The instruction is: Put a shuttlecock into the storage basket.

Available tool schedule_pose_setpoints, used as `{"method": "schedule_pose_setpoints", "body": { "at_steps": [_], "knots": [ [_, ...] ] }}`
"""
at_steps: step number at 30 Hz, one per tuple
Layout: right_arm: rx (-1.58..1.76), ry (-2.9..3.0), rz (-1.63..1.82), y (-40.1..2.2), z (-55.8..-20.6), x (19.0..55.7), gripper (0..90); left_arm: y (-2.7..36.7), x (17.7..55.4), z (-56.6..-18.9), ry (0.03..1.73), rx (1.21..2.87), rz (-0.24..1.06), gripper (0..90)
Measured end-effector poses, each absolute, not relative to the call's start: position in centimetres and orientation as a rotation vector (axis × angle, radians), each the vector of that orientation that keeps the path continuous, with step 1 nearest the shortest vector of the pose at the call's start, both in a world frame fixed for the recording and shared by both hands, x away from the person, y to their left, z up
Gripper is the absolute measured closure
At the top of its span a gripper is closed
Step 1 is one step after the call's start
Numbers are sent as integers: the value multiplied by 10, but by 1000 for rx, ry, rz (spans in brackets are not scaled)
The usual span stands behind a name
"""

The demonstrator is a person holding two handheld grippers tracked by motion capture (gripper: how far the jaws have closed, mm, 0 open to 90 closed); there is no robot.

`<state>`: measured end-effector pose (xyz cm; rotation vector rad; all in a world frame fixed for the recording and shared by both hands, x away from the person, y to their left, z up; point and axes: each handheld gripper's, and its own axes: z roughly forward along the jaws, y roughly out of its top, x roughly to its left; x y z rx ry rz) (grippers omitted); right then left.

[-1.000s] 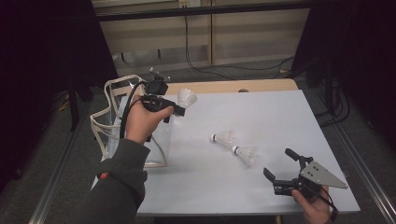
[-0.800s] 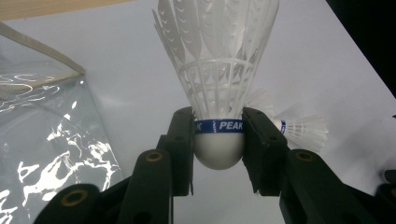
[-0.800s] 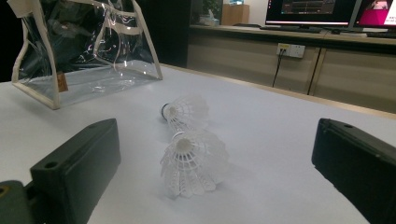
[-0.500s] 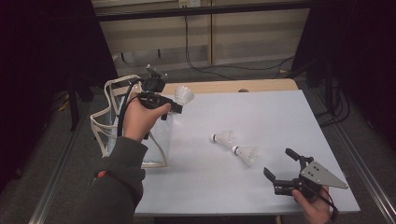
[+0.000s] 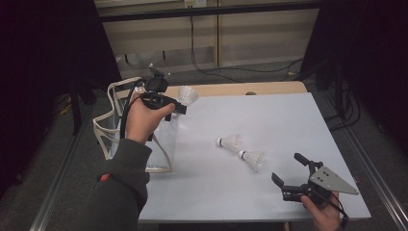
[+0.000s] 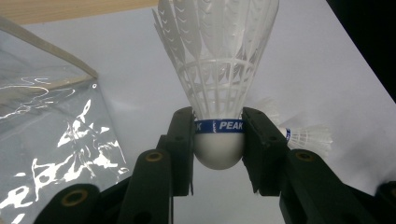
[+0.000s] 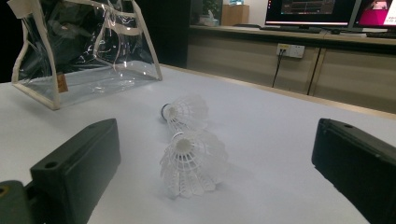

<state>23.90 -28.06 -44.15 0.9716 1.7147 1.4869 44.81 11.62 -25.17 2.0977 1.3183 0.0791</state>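
My left gripper [image 5: 179, 107] hovers over the table's far left corner, shut on a white feather shuttlecock [image 5: 188, 95]. In the left gripper view the pads [image 6: 183, 140] clamp its cork base at the blue band, and the shuttlecock [image 6: 217, 65] has its feathers pointing away. A clear plastic bag [image 5: 120, 122] with cream trim stands just left of that hand. Two more shuttlecocks [image 5: 232, 142] [image 5: 253, 159] lie side by side on the white table [image 5: 279, 115]. My right gripper [image 5: 286, 167] rests open near the front right, its jaws facing both shuttlecocks [image 7: 184, 112] [image 7: 191, 163], apart from them.
The bag [image 7: 88, 51] stands open at the table's left edge, where it overhangs slightly. A wooden strip [image 5: 226, 89] runs along the far edge. Cabinets and cables [image 5: 202, 57] lie behind the table, with dark floor on both sides.
My left hand with the shuttlecock has drifted slightly up and left, closer to the bag. The right gripper and the two lying shuttlecocks have kept still.
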Motion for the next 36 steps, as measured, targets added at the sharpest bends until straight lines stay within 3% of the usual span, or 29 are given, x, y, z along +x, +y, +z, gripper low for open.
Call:
{"method": "schedule_pose_setpoints", "body": {
  "at_steps": [36],
  "knots": [
    [968,1719,1488,-280,-442,239,12,130,455,-242,1373,2072,122,658]
  ]
}}
